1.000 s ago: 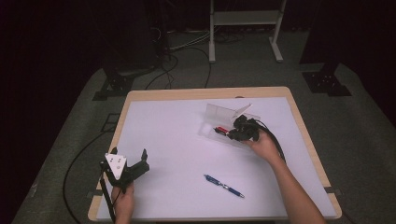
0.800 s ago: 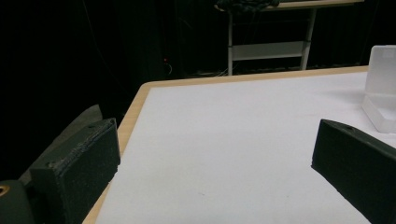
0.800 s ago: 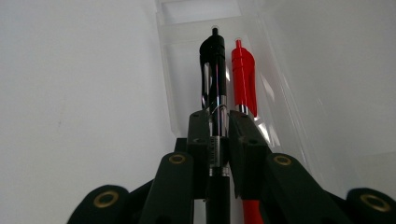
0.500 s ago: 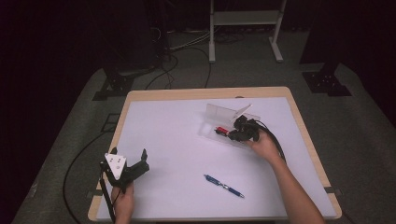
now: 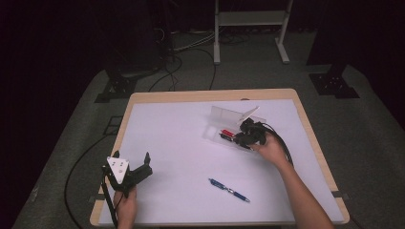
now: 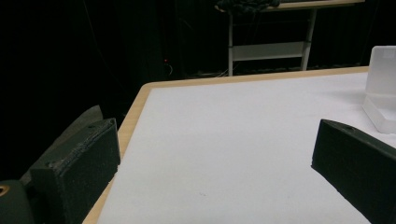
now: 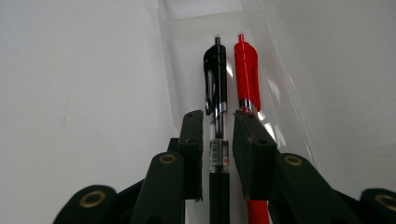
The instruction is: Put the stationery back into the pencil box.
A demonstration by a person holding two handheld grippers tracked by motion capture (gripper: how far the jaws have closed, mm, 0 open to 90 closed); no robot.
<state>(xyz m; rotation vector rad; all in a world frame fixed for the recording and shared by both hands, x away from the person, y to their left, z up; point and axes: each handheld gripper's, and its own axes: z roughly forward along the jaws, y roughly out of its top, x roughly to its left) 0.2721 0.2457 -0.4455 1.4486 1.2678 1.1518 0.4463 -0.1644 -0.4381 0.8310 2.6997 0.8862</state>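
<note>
Nearest the person, the left tool (image 5: pixel 136 164) rests at the front left corner of the surface (image 5: pixel 172 138), its jaws spread wide over bare white with nothing between them. A blue pen (image 5: pixel 229 190) lies loose on the surface near the front, well apart from both hands. Farther out, the right tool (image 7: pixel 218 135) reaches into the clear plastic case (image 5: pixel 224 121), and its jaws have just been opening: in the right gripper view the black pen (image 7: pixel 216 88) lies between the pads with a thin gap on each side, so the grip looks let go, not pinching. That suggests the black pen has now been set down in the case, lying just beside the red pen (image 7: pixel 246 74), the two parallel along the tray. The case's lid (image 5: pixel 248 114) stands tilted up behind them. By this reading, the blue pen is the one left to bring in.
</note>
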